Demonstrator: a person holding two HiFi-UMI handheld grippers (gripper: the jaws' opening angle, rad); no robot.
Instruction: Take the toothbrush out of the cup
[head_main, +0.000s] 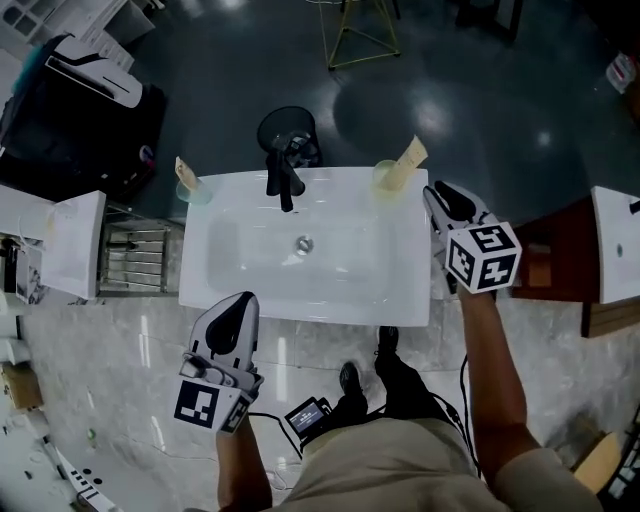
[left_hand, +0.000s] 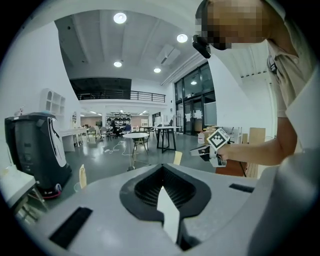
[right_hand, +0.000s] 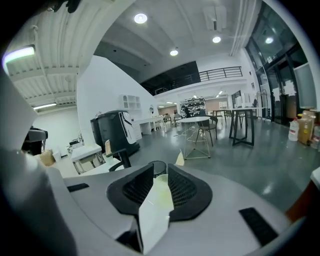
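Observation:
A pale green cup (head_main: 384, 178) stands on the back right corner of the white sink (head_main: 410, 290), with a wrapped toothbrush (head_main: 409, 159) leaning out of it. My right gripper (head_main: 432, 193) is just right of this cup, open, with nothing pressed between its pads. In the right gripper view the cup (right_hand: 160, 194) shows through the gap between the jaws and the toothbrush (right_hand: 180, 158) rises above them. A second cup (head_main: 195, 191) with a toothbrush (head_main: 183, 169) stands at the back left corner. My left gripper (head_main: 241, 302) hangs shut and empty over the sink's front left edge.
A black faucet (head_main: 283, 176) stands at the middle back of the sink. Behind it is a black bin (head_main: 288, 130). A metal rack (head_main: 132, 256) and a black machine (head_main: 85, 115) are at the left, a brown cabinet (head_main: 560, 250) at the right.

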